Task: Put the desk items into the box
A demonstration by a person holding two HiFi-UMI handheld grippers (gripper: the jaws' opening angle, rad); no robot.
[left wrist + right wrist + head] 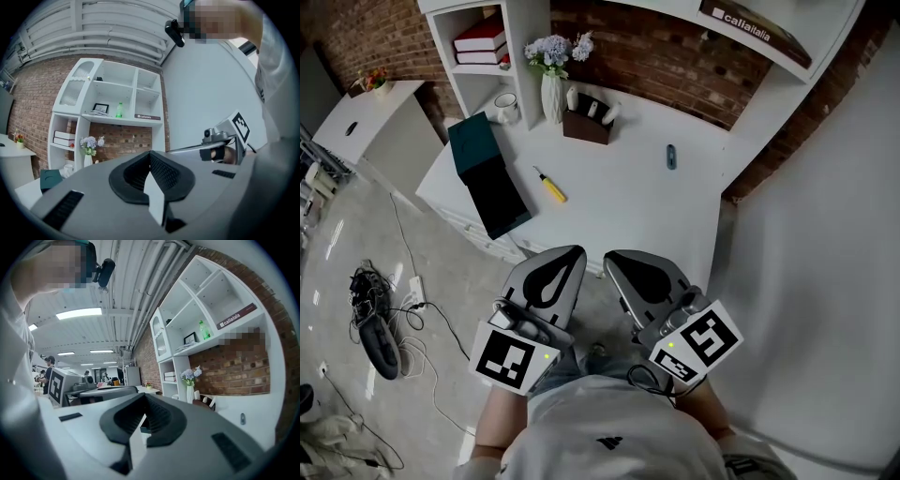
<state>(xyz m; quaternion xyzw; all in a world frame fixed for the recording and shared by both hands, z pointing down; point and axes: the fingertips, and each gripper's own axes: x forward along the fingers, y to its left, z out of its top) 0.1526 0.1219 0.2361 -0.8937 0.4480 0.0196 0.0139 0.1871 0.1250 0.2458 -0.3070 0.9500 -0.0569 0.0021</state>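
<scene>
On the white desk in the head view lie a yellow-handled screwdriver and a small blue item. A dark teal box stands at the desk's left end, with a black part lying open toward the front edge. A brown organizer holding white items sits at the back. My left gripper and right gripper hang side by side near the person's body, just off the desk's front edge, both shut and holding nothing. The left gripper and right gripper views show the jaws meeting.
A white vase of flowers, a mug and books on a shelf stand at the back. A white wall borders the desk's right side. On the floor at left lie cables and a power strip.
</scene>
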